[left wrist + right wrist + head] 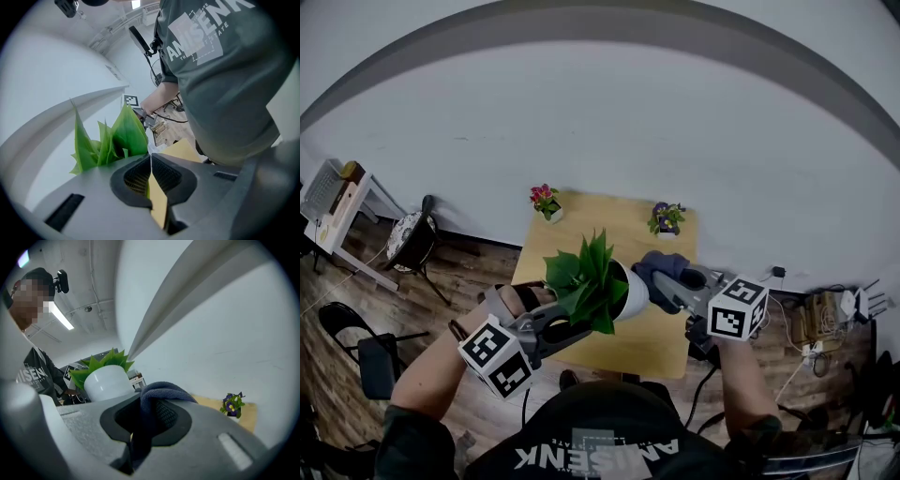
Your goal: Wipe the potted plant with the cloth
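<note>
1. Two hand-held tools are meeting at a plant (584, 277) over the middle of a yellow table (652, 339), with the plant sitting between them.
2. One, the left gripper (572, 326), is reaching in among the foliage from the near left. Its jaws are pressing flat together on a thin green sliver, which is a leaf (147, 190) seen edge-on.
3. The other, the right gripper (673, 288), is clamping a dark blue cloth (661, 266). The fabric is bunching over the jaw tips and hanging down through the gap between them.
4. That cloth is sitting just beside the right flank of the white pot (631, 292) — whether it is touching the pot cannot be told.
5. Green blades are fanning out from the pot toward the left gripper, and the pot is appearing tilted that way. Whether it is resting on the table cannot be told either.
6. Two flower pots (547, 203) are standing at the table's far edge by the white wall (609, 122) — pink blooms at left and purple at right, well apart from the work.
</note>
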